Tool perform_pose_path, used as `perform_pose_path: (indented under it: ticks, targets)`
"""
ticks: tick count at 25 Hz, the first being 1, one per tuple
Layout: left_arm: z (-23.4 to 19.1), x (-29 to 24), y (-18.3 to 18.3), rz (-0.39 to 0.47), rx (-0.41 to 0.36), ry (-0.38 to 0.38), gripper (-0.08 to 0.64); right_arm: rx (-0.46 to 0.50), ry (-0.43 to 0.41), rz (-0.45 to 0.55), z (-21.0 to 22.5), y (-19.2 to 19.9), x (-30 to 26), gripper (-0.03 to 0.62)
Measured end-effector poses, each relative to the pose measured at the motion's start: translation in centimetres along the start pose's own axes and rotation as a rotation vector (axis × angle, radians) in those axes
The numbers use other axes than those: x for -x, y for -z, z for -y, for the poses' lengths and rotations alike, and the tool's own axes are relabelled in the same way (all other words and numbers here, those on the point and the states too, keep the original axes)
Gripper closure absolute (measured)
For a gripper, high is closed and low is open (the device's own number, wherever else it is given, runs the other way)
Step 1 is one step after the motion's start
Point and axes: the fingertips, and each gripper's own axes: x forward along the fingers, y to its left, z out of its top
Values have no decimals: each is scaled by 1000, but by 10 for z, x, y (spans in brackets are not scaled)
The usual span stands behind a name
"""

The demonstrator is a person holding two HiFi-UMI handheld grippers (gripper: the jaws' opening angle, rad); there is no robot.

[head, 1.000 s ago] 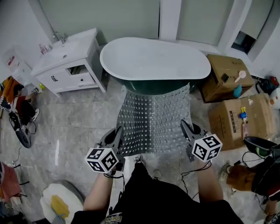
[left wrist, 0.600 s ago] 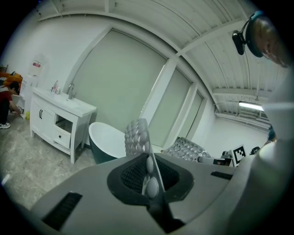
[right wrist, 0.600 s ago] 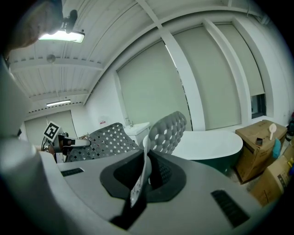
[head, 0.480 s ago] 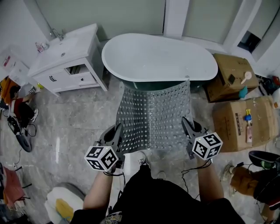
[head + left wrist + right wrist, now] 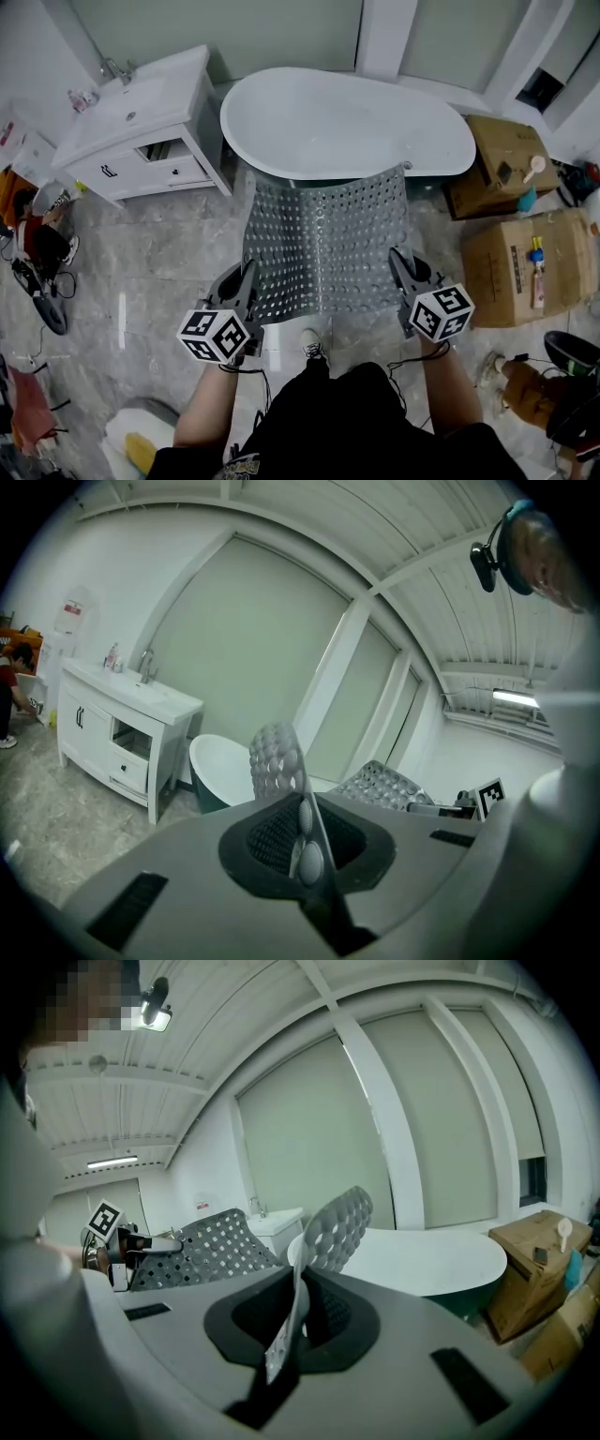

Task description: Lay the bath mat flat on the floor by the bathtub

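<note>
Far left, against the back wall: white vanity cabinet with a sink [image 5: 141,131], standing on the grey marbled floor [image 5: 159,253]. Just right of it: white oval bathtub with a dark green outer shell [image 5: 347,127].

Left gripper [image 5: 251,274], marker cube toward the person, at the near left corner of the grey perforated rubber bath mat [image 5: 323,239]. In the left gripper view: fingers [image 5: 272,836] closed tight on the thin edge of the mat [image 5: 275,761]. Sheet standing upright out of the pinch, round bumps visible on it.

Bath mat off the floor, stretched wide between the two grippers and sloping away toward the bathtub. Far edge over the tub's near side, far right corner curled up. Contact between that far edge and the tub: cannot tell. Not yet flat on the floor.

Right gripper [image 5: 398,262] at the near right corner of the mat, about level with the left gripper. In the right gripper view: fingers [image 5: 328,1312] clamped on the mat's edge, round holes showing in the sheet [image 5: 337,1227] above the pinch.

Below the mat's near edge, between the two arms: one shoe [image 5: 312,343] on the floor.

Far right, beside the tub's right end: two brown cardboard boxes [image 5: 502,173], small items lying on top.
</note>
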Motion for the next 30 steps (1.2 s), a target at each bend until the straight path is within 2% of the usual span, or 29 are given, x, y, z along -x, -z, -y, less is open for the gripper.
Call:
perform_pose_path:
  ticks: [2, 5, 10, 15, 22, 30]
  targets:
    - [6, 9, -11, 5, -6, 10, 529, 18, 14, 3, -8, -12, 11, 563]
    - [7, -5, -16, 4, -22, 4, 529, 30, 22, -3, 5, -19, 5, 563]
    - [7, -20, 1, 3, -39, -9, 529, 27, 45, 3, 25, -2, 6, 563]
    - [36, 9, -3, 1, -27, 3, 529, 23, 100, -8, 16, -10, 58, 563]
    - [52, -30, 35, 1, -20, -16, 529, 19, 122, -24, 75, 24, 55, 563]
    - [62, -61, 73, -34, -34, -2, 529, 20, 154, -54, 111, 56, 63, 562]
